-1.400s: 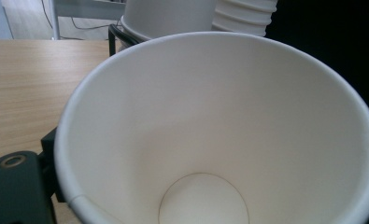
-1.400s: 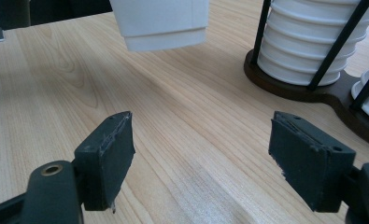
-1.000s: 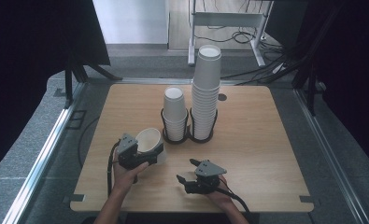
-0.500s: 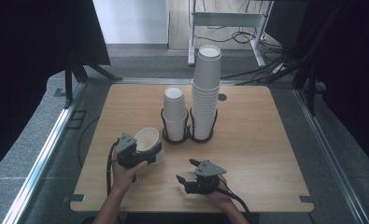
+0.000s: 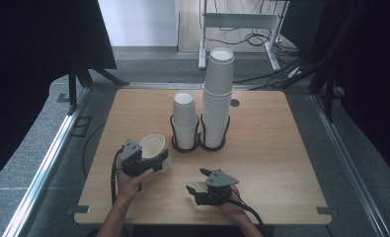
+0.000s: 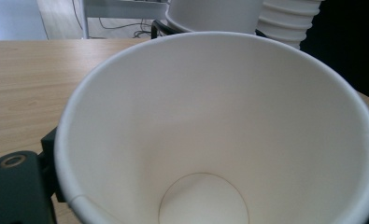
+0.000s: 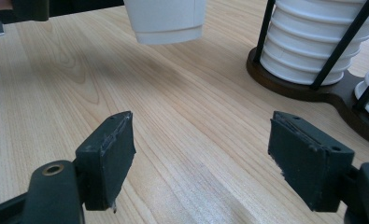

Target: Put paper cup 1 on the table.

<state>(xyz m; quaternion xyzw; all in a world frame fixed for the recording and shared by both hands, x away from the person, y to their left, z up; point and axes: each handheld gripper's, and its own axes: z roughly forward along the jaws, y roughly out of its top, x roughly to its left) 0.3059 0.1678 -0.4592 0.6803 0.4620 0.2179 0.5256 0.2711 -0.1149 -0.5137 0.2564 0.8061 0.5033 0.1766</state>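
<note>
A white paper cup (image 5: 153, 144) is held tilted just above the table at the front left, with my left gripper (image 5: 155, 159) shut on its wall. In the left gripper view the cup's open mouth (image 6: 210, 130) faces the camera and one black jaw shows at the lower left. My right gripper (image 5: 195, 180) rests near the front edge, open, with nothing between its fingers (image 7: 108, 156). In the right gripper view the held cup's base (image 7: 166, 18) hangs above the wood ahead of my right gripper (image 7: 205, 158).
A black wire holder (image 5: 198, 144) stands mid-table with a short cup stack (image 5: 184, 118) and a tall cup stack (image 5: 217, 98). Its dark base (image 7: 313, 91) lies ahead to the right in the right gripper view. Bare wood (image 5: 281, 148) stretches to the right.
</note>
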